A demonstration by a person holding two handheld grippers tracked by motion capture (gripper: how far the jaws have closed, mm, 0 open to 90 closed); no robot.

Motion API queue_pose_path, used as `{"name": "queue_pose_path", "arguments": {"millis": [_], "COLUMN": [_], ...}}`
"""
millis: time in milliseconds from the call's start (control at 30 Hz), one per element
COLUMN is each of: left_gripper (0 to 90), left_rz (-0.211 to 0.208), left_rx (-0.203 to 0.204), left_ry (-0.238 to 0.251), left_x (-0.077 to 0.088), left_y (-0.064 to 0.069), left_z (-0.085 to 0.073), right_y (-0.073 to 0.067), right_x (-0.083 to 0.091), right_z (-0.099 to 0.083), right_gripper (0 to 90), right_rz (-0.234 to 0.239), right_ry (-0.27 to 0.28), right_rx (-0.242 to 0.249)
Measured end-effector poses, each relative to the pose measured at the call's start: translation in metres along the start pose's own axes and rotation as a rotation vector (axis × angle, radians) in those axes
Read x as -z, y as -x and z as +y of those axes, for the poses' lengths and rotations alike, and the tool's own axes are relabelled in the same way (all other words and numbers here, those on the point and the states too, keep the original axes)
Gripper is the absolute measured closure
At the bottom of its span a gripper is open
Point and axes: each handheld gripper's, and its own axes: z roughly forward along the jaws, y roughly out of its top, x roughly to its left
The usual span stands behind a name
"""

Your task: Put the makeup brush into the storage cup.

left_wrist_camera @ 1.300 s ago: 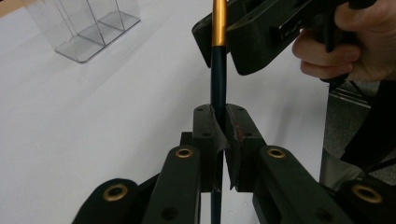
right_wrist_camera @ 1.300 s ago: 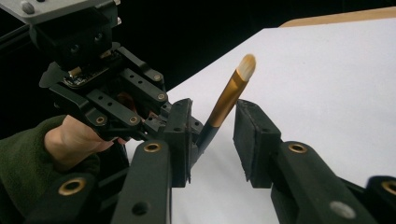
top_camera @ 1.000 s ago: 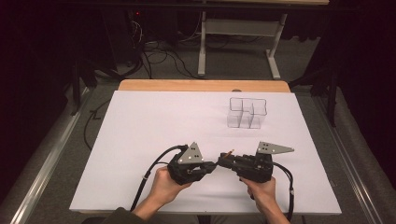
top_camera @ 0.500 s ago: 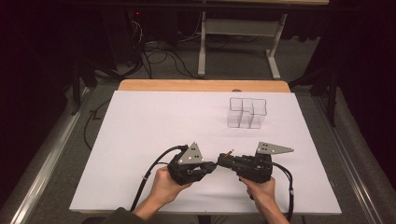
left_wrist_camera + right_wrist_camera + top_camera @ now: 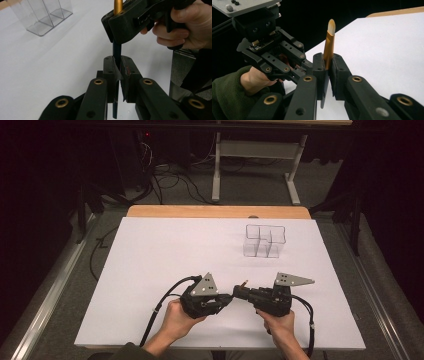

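Observation:
A thin brush with a dark handle (image 5: pixel 116 50), a gold ferrule (image 5: pixel 329 47) and a pale tip (image 5: pixel 244 282) is held between both grippers near the table's front edge. My left gripper (image 5: pixel 117 72) is shut on the dark handle, whose end sticks out below the jaws. My right gripper (image 5: pixel 328 67) is shut on the gold ferrule, with the tip rising above its jaws. In the high view the left gripper (image 5: pixel 226 298) and right gripper (image 5: pixel 237 293) meet nose to nose. In the left gripper view the right gripper (image 5: pixel 135 20) sits just above my jaws.
A clear plastic organiser with several compartments (image 5: pixel 264 241) stands at the back right of the white table sheet (image 5: pixel 165 255); it also appears as the clear organiser (image 5: pixel 40 15) at upper left. Cables trail from both grippers toward the front edge.

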Motion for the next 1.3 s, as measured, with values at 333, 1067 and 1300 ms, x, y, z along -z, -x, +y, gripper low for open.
{"name": "queue_pose_path", "arguments": {"millis": [333,1067,1300], "left_gripper": [81.6,43.2,41.4], "left_rz": [-0.008,0.009,0.005], "left_rx": [0.006,0.059,0.090], "left_ry": [0.007,0.026,0.057], "left_x": [0.001,0.008,0.017], "left_y": [-0.002,-0.007,-0.014], "left_z": [-0.001,-0.002,-0.004], "right_y": [0.000,0.003,0.003], "right_x": [0.001,0.013,0.017], "right_z": [0.001,0.007,0.009], "right_gripper": [85.5,85.5,85.5], "right_rz": [-0.008,-0.075,-0.084], "right_ry": [-0.001,-0.009,-0.009], "right_rx": [0.005,0.032,0.037]}}
